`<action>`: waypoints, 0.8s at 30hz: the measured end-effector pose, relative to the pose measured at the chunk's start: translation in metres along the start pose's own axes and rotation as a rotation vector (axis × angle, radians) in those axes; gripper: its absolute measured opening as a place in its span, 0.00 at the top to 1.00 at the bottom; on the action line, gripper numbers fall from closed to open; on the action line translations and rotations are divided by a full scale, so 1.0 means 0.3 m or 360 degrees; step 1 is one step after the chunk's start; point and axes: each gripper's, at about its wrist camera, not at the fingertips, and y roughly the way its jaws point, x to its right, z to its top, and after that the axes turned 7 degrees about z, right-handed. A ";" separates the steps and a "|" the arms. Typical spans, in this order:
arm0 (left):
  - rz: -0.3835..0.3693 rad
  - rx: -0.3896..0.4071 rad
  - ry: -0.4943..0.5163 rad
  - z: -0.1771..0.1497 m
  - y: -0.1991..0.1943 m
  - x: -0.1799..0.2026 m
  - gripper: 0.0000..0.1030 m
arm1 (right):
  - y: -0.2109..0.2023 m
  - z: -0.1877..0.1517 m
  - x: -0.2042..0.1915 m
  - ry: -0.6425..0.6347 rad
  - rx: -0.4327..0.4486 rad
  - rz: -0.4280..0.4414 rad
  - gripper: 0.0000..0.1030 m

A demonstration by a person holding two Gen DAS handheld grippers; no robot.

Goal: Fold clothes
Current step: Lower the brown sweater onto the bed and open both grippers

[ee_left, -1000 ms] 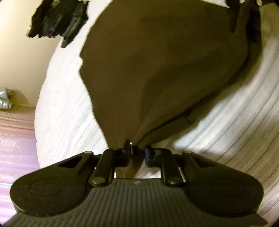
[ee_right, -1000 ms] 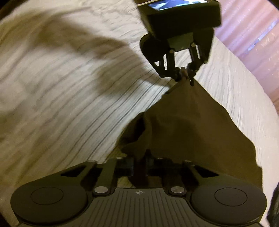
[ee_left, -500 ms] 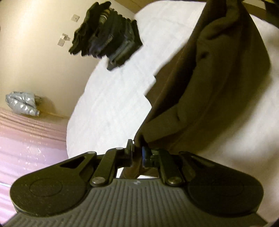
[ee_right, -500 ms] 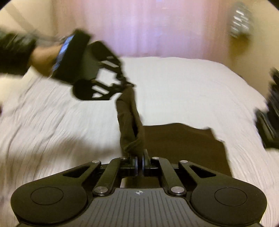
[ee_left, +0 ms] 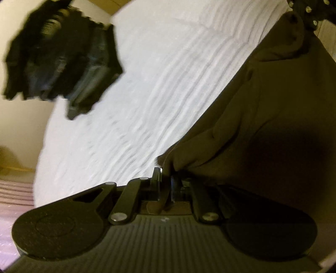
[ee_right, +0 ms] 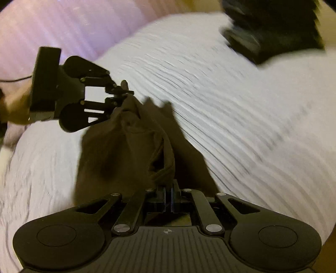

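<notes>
A dark brown garment [ee_left: 273,117] hangs stretched between both grippers above a white ribbed bedspread [ee_left: 159,88]. My left gripper [ee_left: 166,174] is shut on one corner of the cloth. In the right wrist view the brown garment [ee_right: 130,147] sags in folds, and my right gripper [ee_right: 168,189] is shut on another corner of it. The left gripper [ee_right: 124,94] shows there at upper left, pinching the cloth, with a person's hand behind it. The right gripper [ee_left: 308,12] peeks in at the top right of the left wrist view.
A blurred pile of dark clothes [ee_left: 56,63] lies on the bed near its far edge, also seen as the dark pile [ee_right: 273,27] in the right wrist view. A pink curtain [ee_right: 69,25] hangs beyond the bedspread [ee_right: 241,109]. A beige wall [ee_left: 19,117] borders the bed.
Both grippers have swept across the bed with the brown garment lifted between them. The right gripper rolled, and the dark pile now appears larger and nearer in both views.
</notes>
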 end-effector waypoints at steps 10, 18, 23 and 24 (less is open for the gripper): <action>-0.0044 -0.0164 -0.0381 -0.065 0.049 -0.113 0.60 | -0.039 -0.011 0.160 0.0410 0.0010 -0.0062 0.57; -0.0062 -0.0261 -0.0961 -0.228 -0.138 -0.147 0.60 | -0.127 0.007 0.015 0.0196 0.0104 -0.0005 0.57; -0.0121 -0.0392 -0.1206 -0.318 -0.121 -0.037 0.60 | 0.013 0.048 -0.060 0.0012 0.0001 0.0136 0.57; -0.0115 -0.0416 -0.1246 -0.336 -0.102 -0.023 0.60 | 0.043 0.058 -0.063 -0.0003 -0.0011 0.0133 0.57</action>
